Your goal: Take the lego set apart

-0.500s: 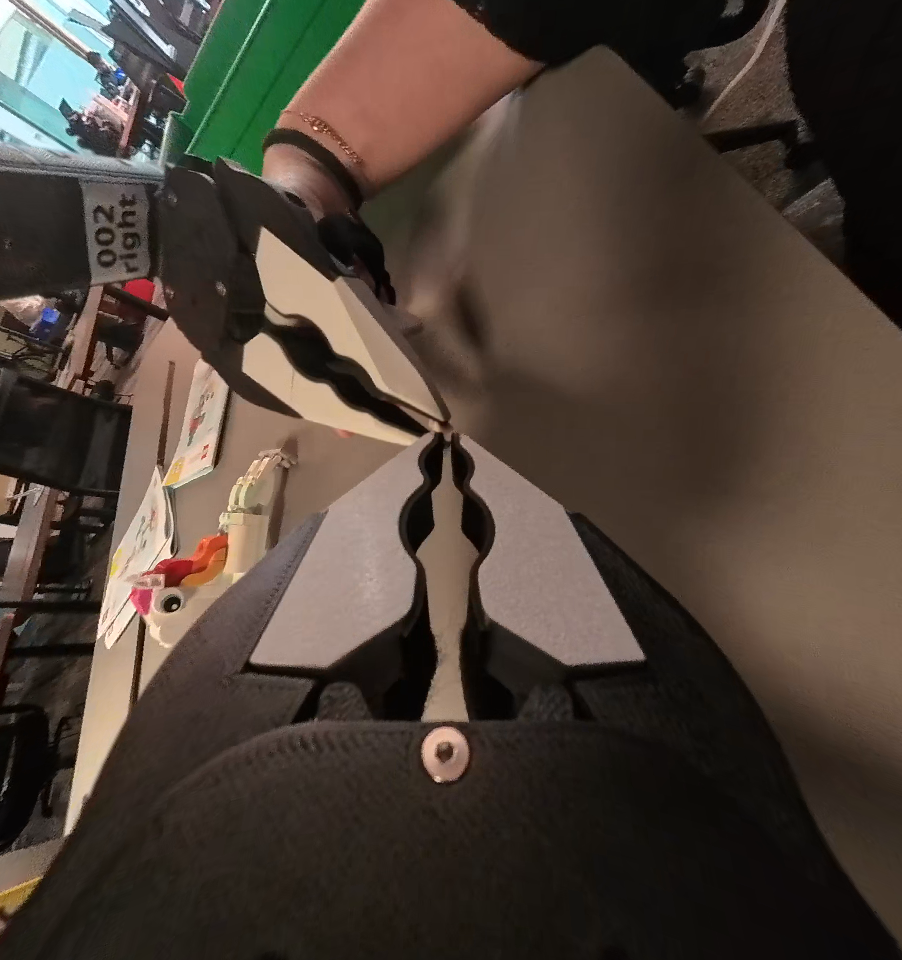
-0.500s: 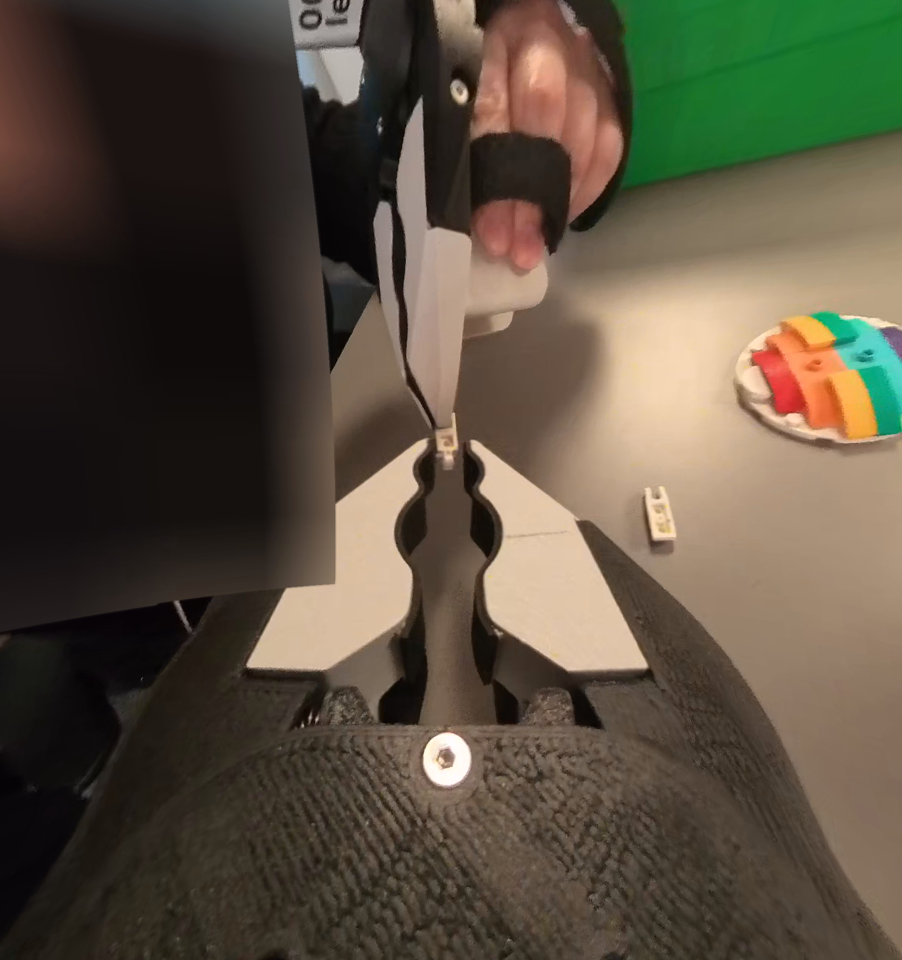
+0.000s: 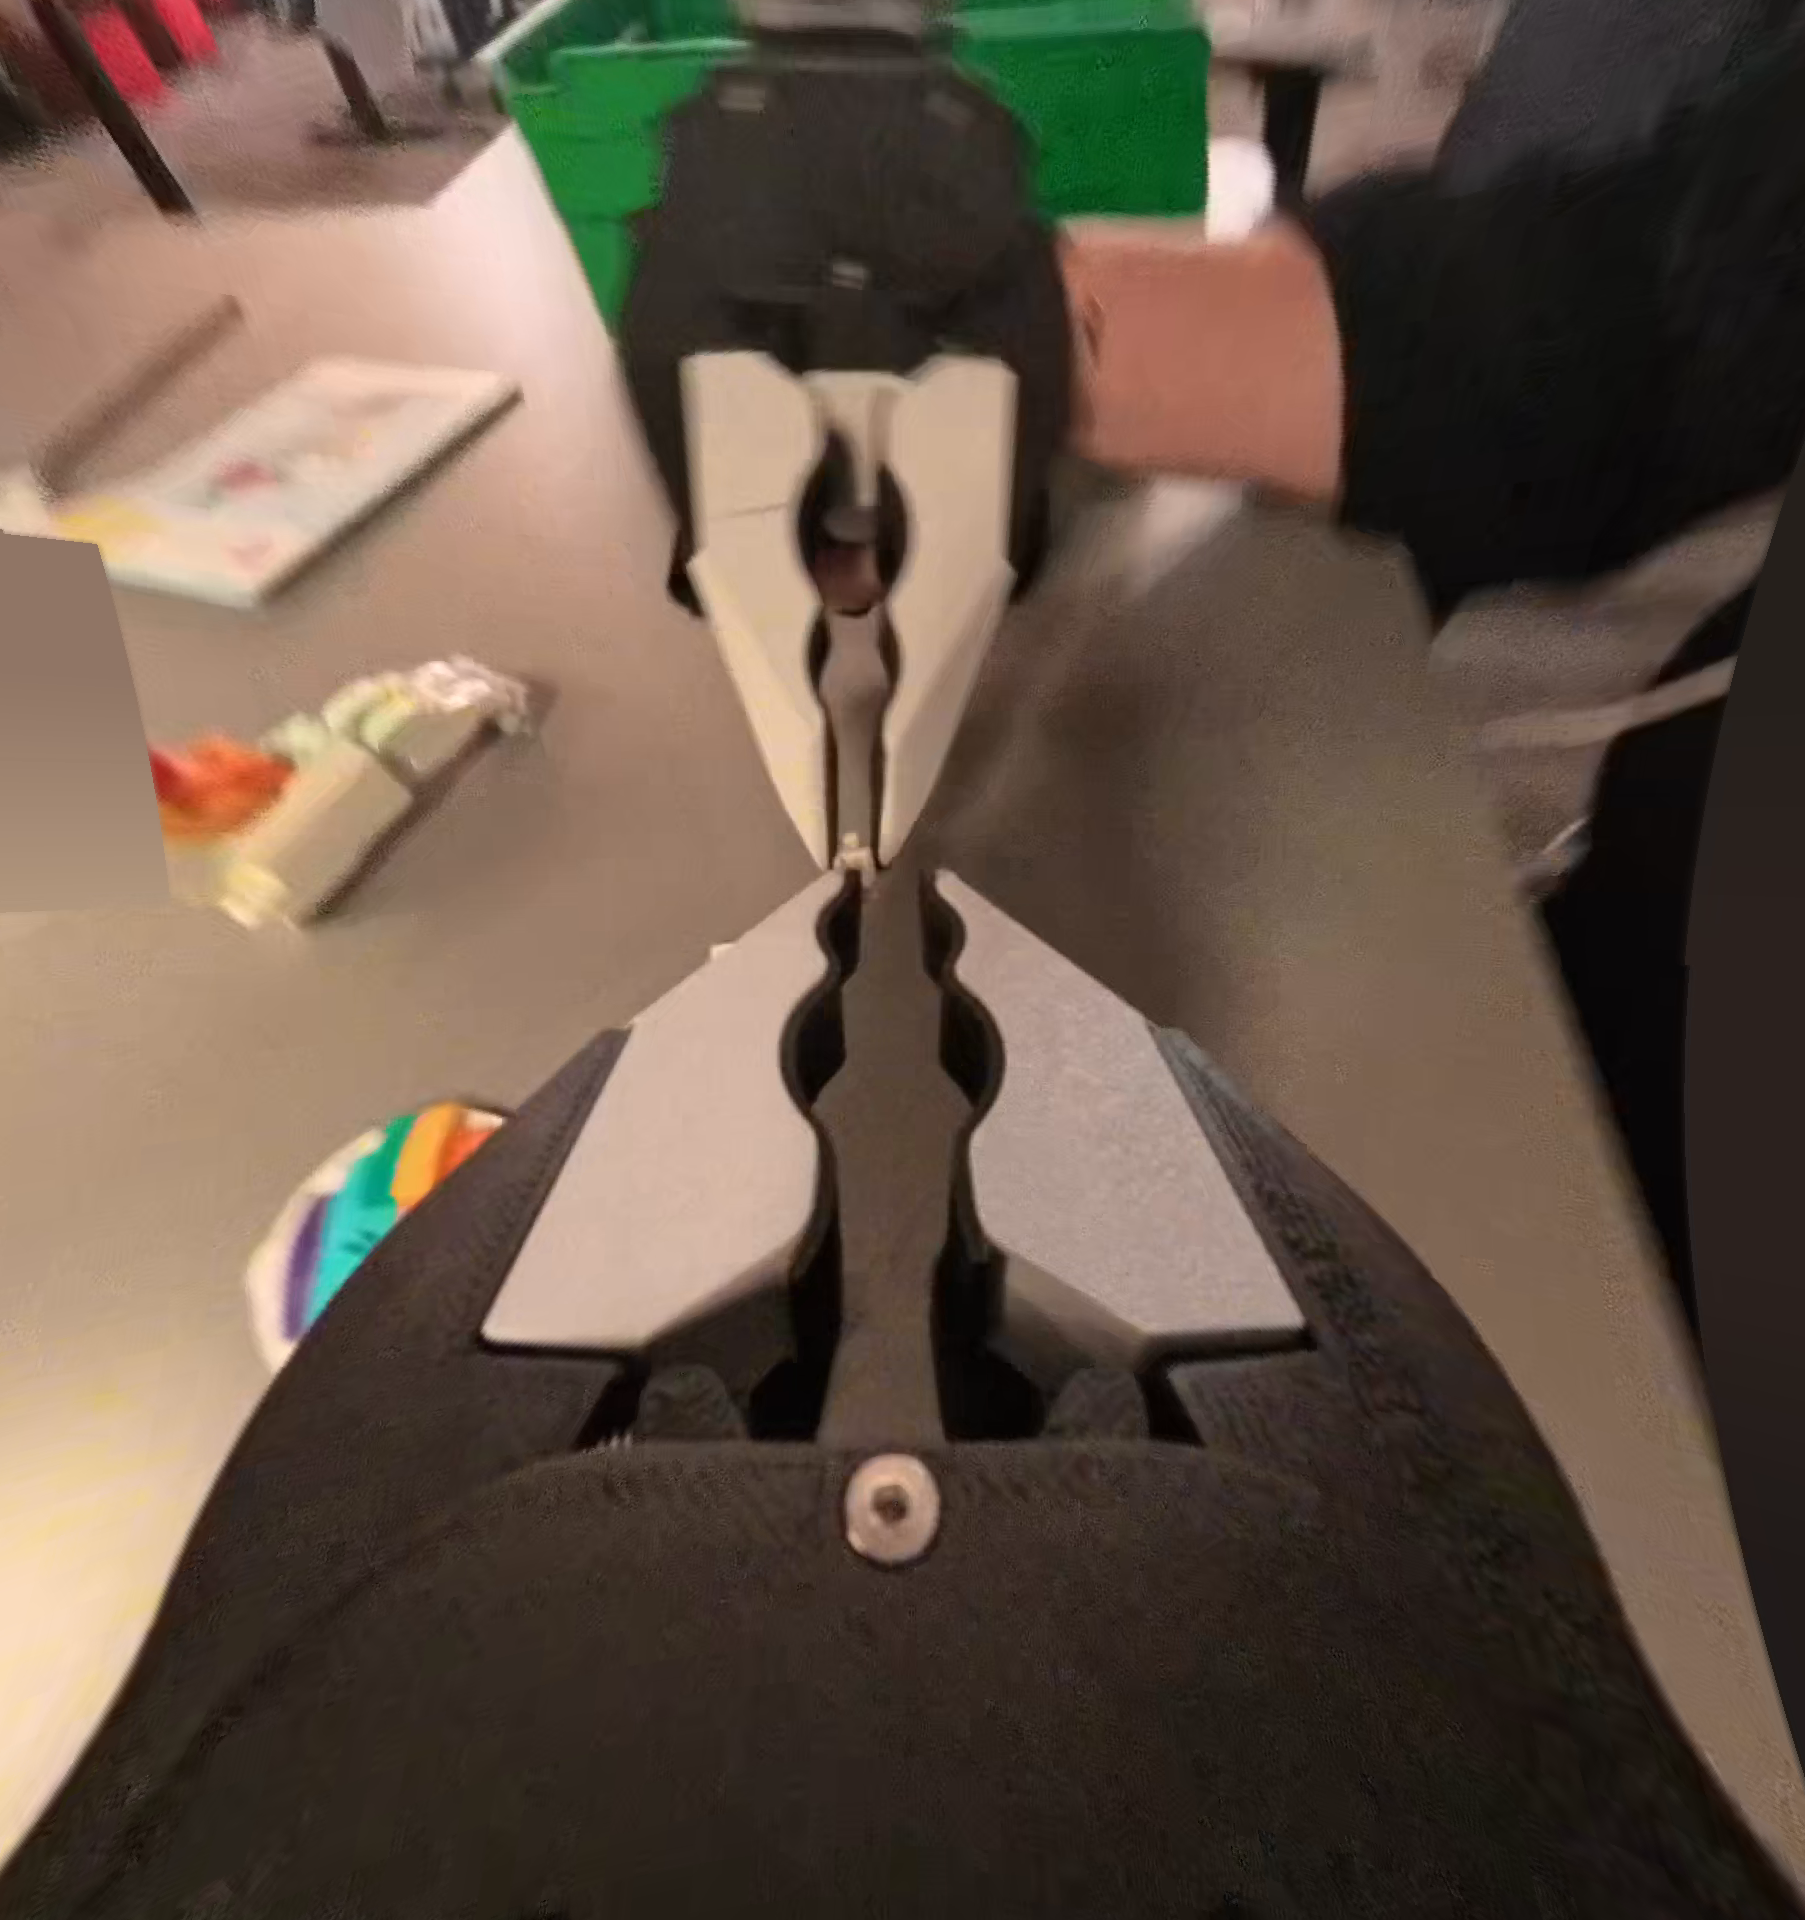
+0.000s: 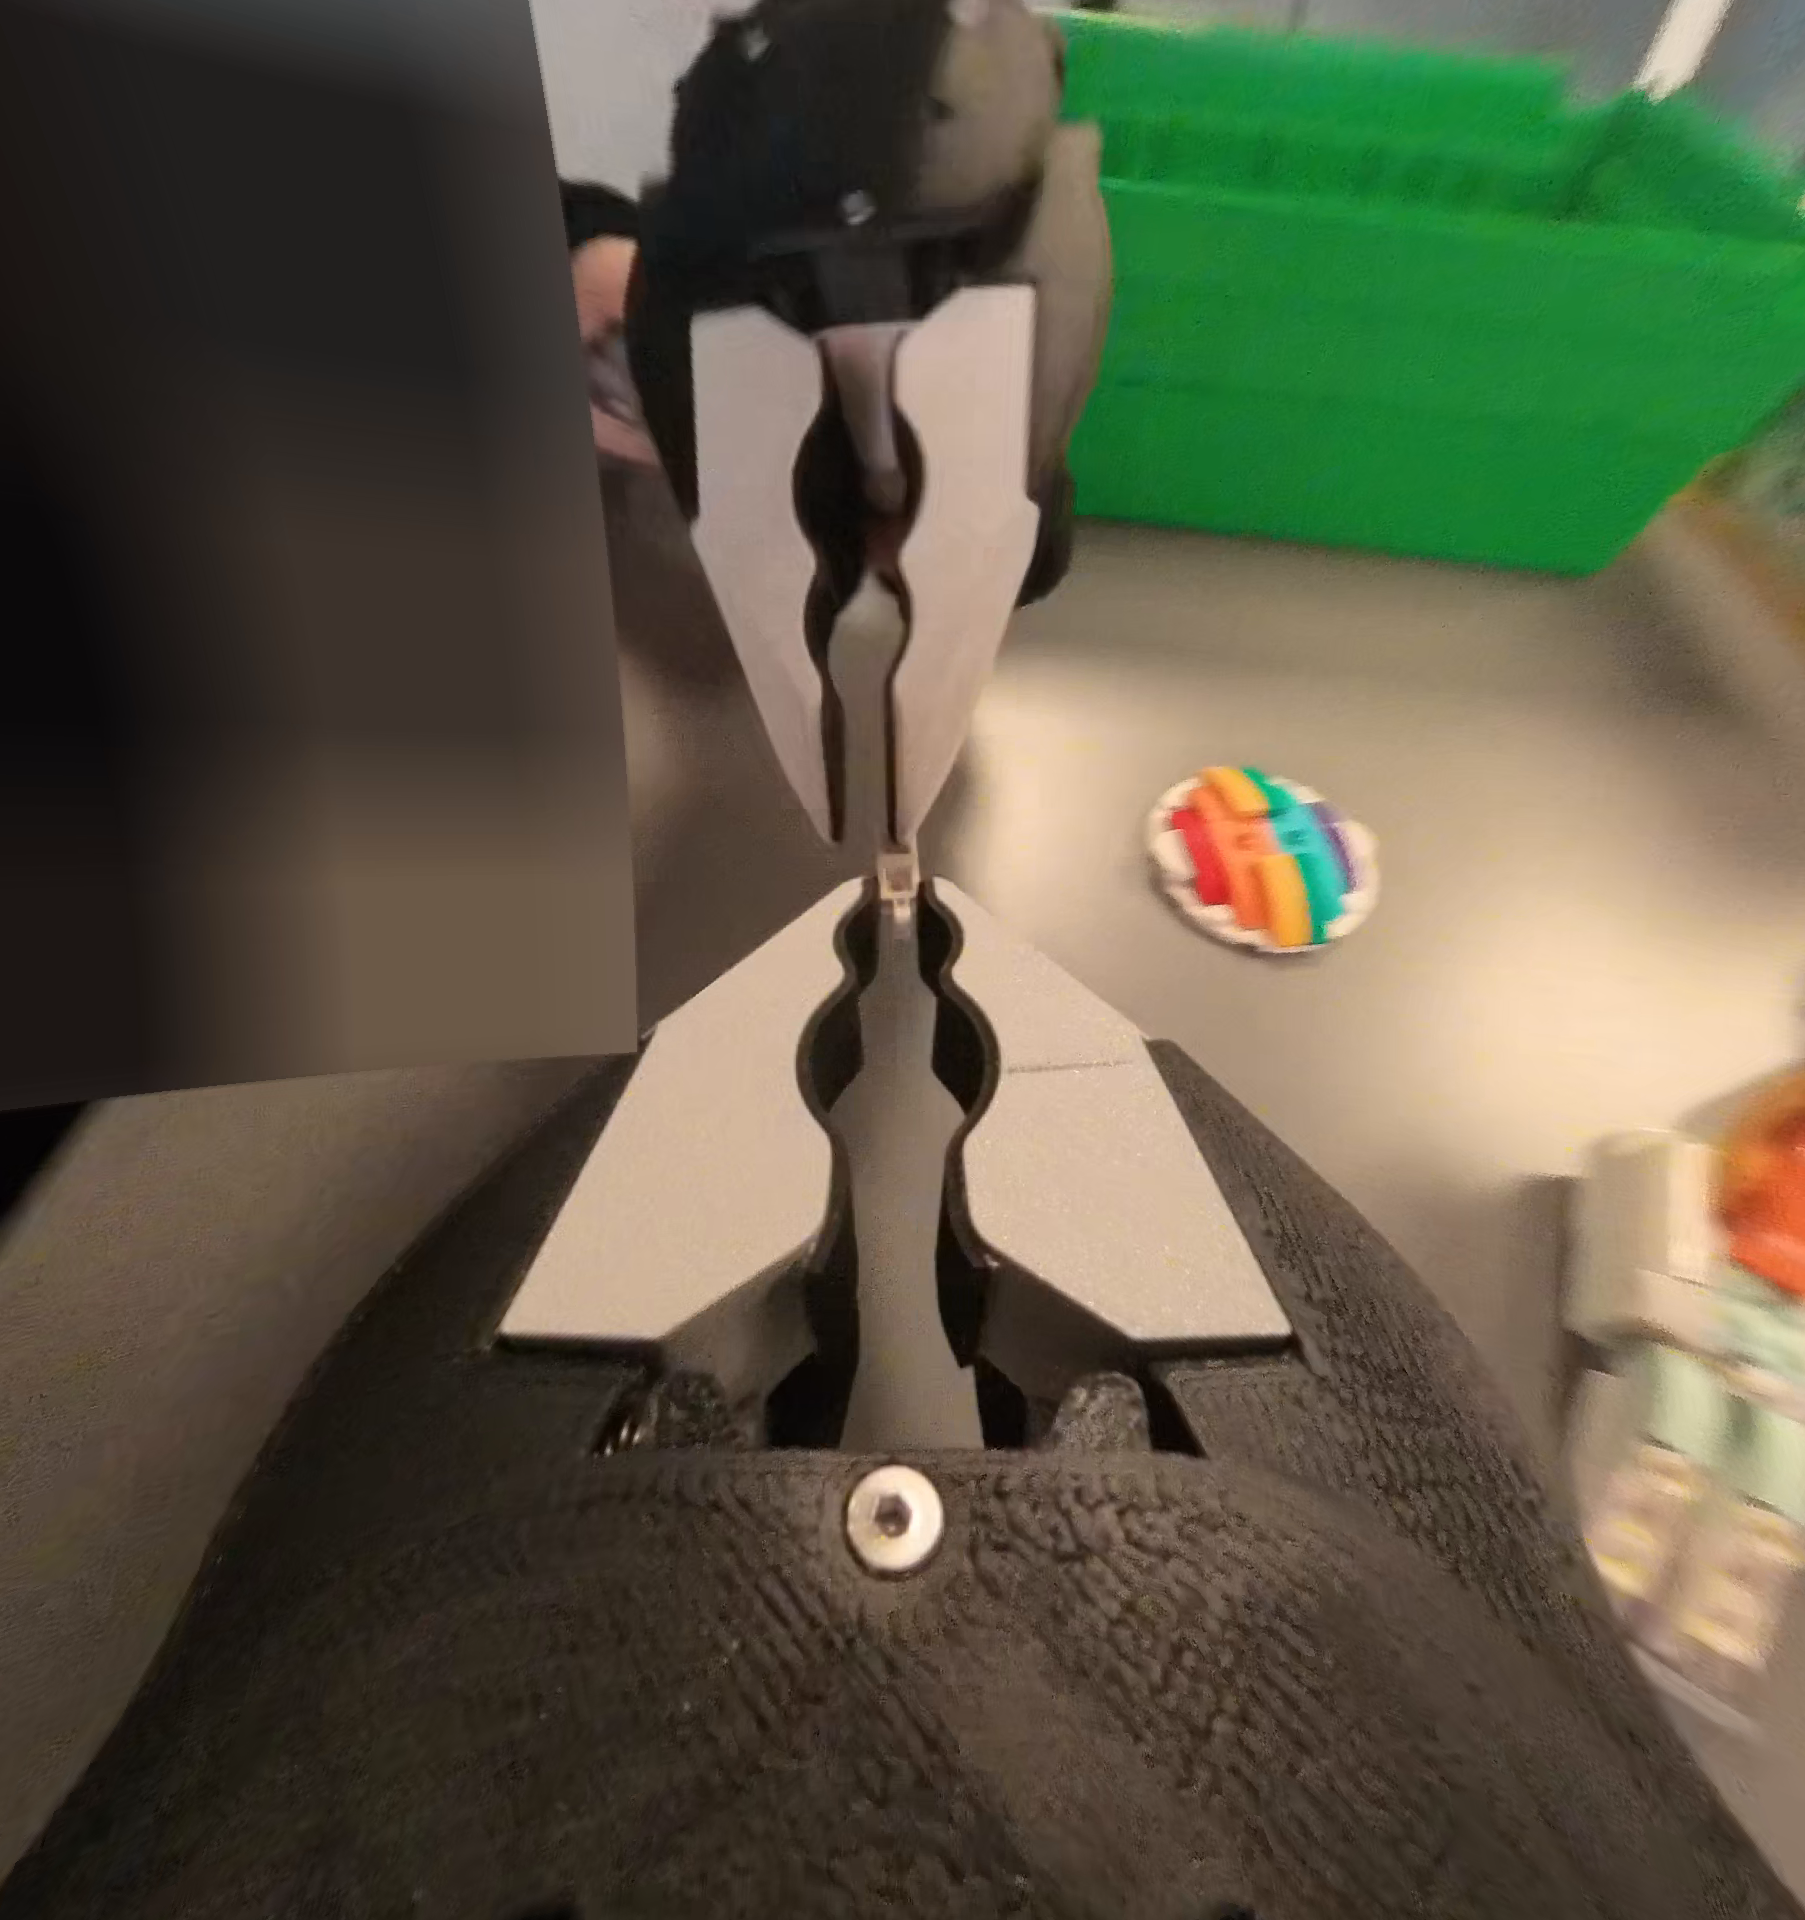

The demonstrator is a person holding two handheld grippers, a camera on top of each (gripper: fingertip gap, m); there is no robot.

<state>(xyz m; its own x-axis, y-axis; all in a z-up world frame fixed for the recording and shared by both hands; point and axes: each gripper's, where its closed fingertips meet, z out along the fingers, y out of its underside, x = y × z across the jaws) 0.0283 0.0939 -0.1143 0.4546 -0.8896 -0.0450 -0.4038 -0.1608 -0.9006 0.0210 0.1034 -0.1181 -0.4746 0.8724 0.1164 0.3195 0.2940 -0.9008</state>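
On my left wrist view, my left tongs (image 3: 887,888) stand a little apart at the tips, gripping nothing that I can make out. Facing them nose to nose, the right tongs (image 3: 856,847) pinch a small white lego piece (image 3: 854,860) at their very tips. The piece sits just against one fingertip of my left tongs, above the grey counter (image 3: 565,935). To the left on the counter, a round white plate with rainbow bricks (image 3: 358,1226) peeks out beside the tongs' black body. Farther back lies a blurred white lego model with red and orange parts (image 3: 337,769), and beyond it an open booklet (image 3: 285,478). A green bin (image 3: 1116,114) stands behind the right tongs, with a person's forearm (image 3: 1199,364) beside them.

On the right wrist view, my right tongs (image 4: 893,899) are closed on the small white piece (image 4: 896,878), held up off the counter. The left tongs (image 4: 874,826) point down at it with a narrow gap between their tips, one tip touching the piece. The rainbow plate (image 4: 1267,857) lies well to the right, the blurred model (image 4: 1760,1299) nearer at the right edge, and the green bin (image 4: 1449,343) behind.
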